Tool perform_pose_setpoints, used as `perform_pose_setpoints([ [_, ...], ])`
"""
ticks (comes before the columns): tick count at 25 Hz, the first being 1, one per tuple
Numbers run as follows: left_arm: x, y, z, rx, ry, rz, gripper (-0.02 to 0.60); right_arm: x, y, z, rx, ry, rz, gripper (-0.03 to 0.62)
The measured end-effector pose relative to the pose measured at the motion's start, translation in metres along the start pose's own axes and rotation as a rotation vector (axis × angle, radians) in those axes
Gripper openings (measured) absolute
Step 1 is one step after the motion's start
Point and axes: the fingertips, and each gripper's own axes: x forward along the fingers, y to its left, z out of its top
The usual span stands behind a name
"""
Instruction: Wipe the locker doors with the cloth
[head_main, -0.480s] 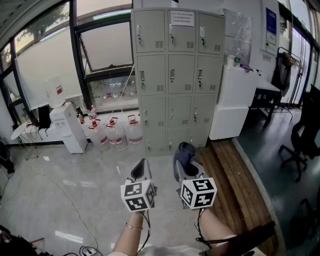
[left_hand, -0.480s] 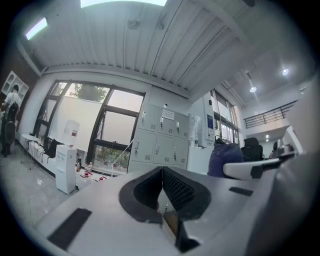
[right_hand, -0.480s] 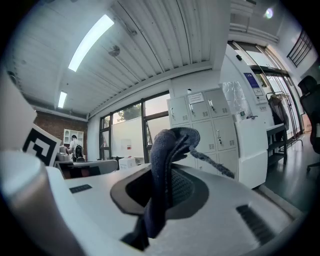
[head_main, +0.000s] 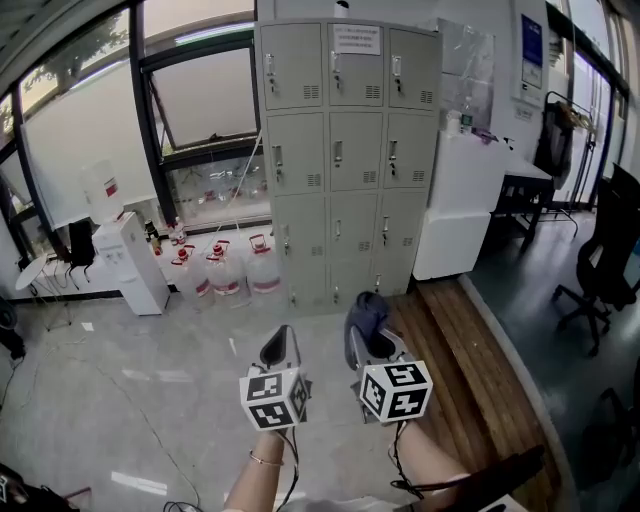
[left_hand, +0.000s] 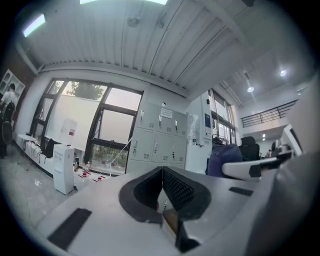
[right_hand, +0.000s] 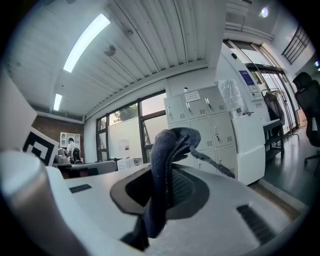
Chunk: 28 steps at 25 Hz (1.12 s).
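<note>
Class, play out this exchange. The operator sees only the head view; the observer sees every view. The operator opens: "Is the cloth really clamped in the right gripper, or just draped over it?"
Observer: Clamped. The right gripper view shows the right gripper with its jaws shut on the cloth, which rises between them and folds over at the top.
Operator: Does the left gripper hold anything?
Observer: No. In the left gripper view, the left gripper has its jaws together with nothing between them.
Operator: Is anyone else in the room?
Observer: Yes. A person stands far off at the left edge of the right gripper view.
</note>
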Motion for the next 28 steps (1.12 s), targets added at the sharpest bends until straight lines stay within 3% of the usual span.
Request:
perform_pose_setpoints([
  [15, 0.038, 0.025, -0.023, -0.021, 0.035, -0.003, 0.009, 0.050, -0.015, -0.030, 0.016, 0.075, -0.039, 0.044],
  [28, 0.180, 0.052, -0.012, 0.004, 0.018, 0.037, 0.009, 0.186, -0.081, -0.016, 0.029, 0.071, 0.003, 0.044],
])
